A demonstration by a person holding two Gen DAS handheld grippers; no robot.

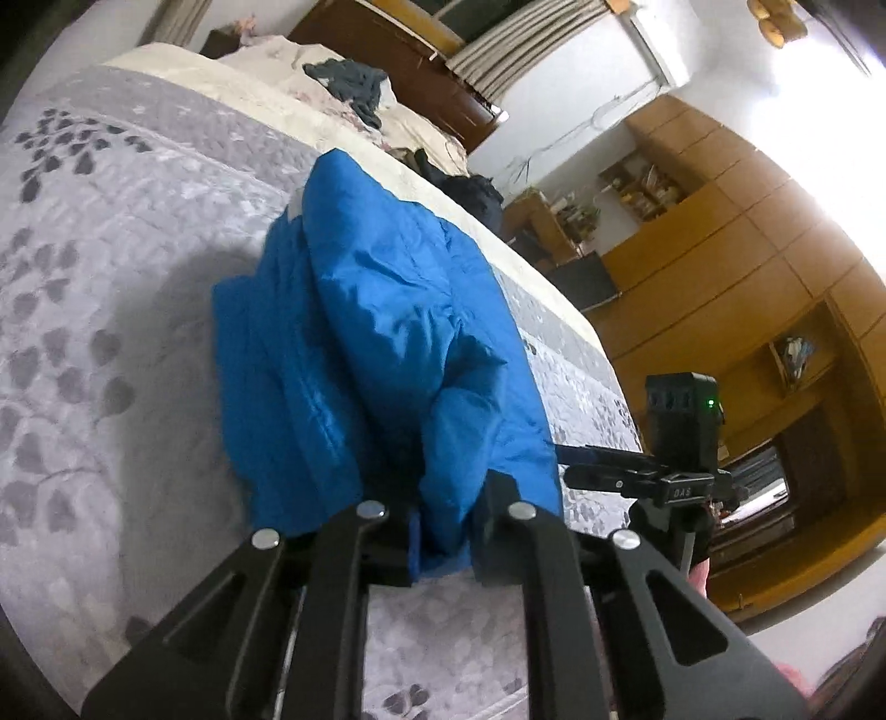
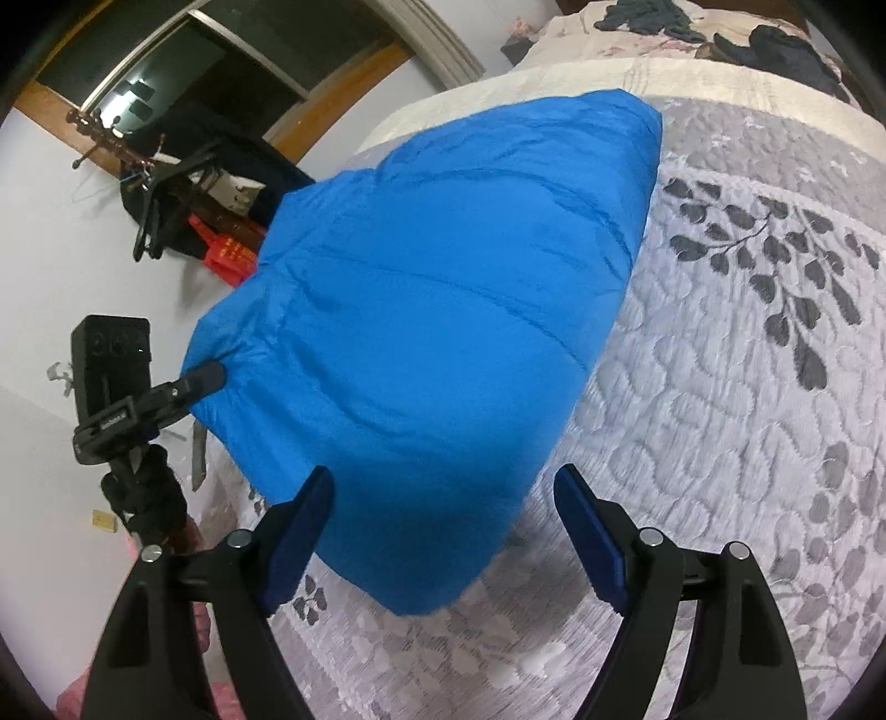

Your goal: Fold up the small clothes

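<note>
Puffy blue quilted jacket point(image 1: 387, 332) pinched in left gripper point(image 1: 443, 545) — right gripper point(image 2: 443, 531) fingers spread

Quilted grey bed point(image 1: 111, 249), wooden wardrobe point(image 1: 747, 249), perhaps curtains point(image 1: 531, 50)

A bed with a grey leaf-patterned quilt point(image 2: 720, 387) bears a puffy blue garment point(image 2: 432, 310) and dark clothes point(image 1: 354, 88).

floral quilt point(image 2: 747, 387), wooden cabinets point(image 1: 736, 232)
</note>
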